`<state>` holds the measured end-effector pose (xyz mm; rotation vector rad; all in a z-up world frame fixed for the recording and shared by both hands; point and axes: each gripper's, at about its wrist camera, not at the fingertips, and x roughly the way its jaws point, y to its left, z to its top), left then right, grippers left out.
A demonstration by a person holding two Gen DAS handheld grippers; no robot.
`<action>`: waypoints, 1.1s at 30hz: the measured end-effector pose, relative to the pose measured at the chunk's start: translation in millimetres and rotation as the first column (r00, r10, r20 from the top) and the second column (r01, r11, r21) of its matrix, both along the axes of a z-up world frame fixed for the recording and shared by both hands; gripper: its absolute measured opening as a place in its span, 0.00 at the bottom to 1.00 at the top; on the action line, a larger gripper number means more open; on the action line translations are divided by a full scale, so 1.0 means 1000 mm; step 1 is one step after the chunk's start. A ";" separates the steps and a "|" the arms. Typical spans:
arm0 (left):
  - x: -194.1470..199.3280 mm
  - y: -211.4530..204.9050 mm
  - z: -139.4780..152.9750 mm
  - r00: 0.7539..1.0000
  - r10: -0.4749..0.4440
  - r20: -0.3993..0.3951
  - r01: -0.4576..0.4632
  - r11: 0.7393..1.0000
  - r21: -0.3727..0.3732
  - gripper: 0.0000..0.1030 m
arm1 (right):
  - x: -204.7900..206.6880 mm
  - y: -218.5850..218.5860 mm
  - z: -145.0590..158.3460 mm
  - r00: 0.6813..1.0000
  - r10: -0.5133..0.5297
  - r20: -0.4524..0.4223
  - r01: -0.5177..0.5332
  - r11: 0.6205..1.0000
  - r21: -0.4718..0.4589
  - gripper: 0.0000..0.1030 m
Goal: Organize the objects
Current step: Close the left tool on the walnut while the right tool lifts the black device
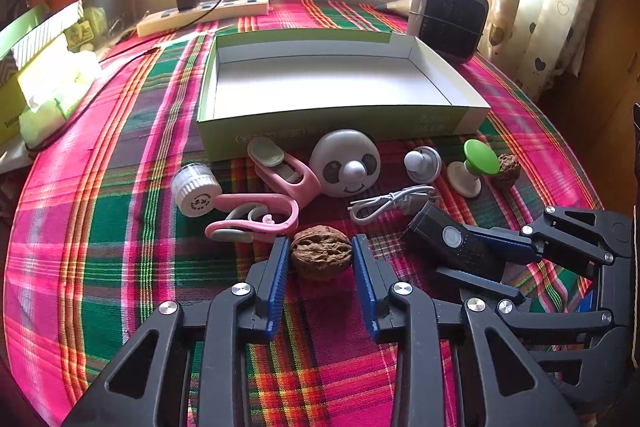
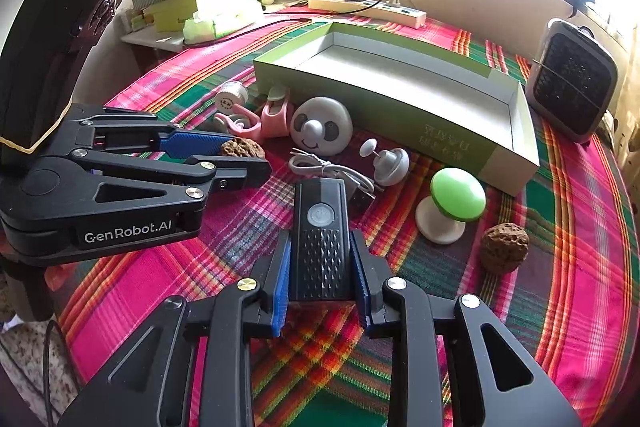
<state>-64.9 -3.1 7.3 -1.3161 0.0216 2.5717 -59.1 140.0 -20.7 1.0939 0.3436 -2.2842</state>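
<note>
**A:** What did each hand-held gripper have?

**B:** The left hand-held gripper (image 1: 321, 243) pointed steeply down at the table (image 1: 100, 227). Its blue pads sat against both sides of a walnut (image 1: 321, 254) that rested on the plaid cloth. The right hand-held gripper (image 2: 320, 239) was just beside it, tilted down the same way and clamped on a black device (image 2: 320, 227) with a round button.

**A:** How many things lay around them?

**B:** There were two walnuts. The second walnut (image 1: 507, 165) sat well off to the right. There were also two pink clips, one (image 1: 288, 171) by the box and one (image 1: 256, 223) just left of the gripped walnut. Of the rest there was one each:
- a white jar (image 1: 195, 187)
- a panda face (image 1: 346, 163)
- a white cable (image 1: 384, 205)
- a grey knob (image 1: 422, 163)
- a green-topped stand (image 1: 480, 157), just beside the second walnut

**A:** Any containers?

**B:** There was one shallow green box (image 1: 320, 131) just behind that row of things. Only its white floor showed inside. A small fan heater (image 1: 452, 15) stood beyond its right corner. A power strip (image 1: 204, 13) with a black charger plugged in lay along the far edge.
</note>
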 end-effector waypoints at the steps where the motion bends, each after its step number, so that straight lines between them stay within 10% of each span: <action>1: 0.000 0.000 0.000 1.000 -0.002 0.000 0.002 1.000 -0.001 0.28 | -0.001 0.000 0.000 1.000 -0.001 0.001 0.001 1.000 -0.002 0.28; 33: -0.030 -0.009 0.044 0.996 -0.037 -0.081 0.041 0.998 0.056 0.28 | -0.034 0.010 0.042 0.995 -0.100 -0.029 0.097 0.992 -0.077 0.27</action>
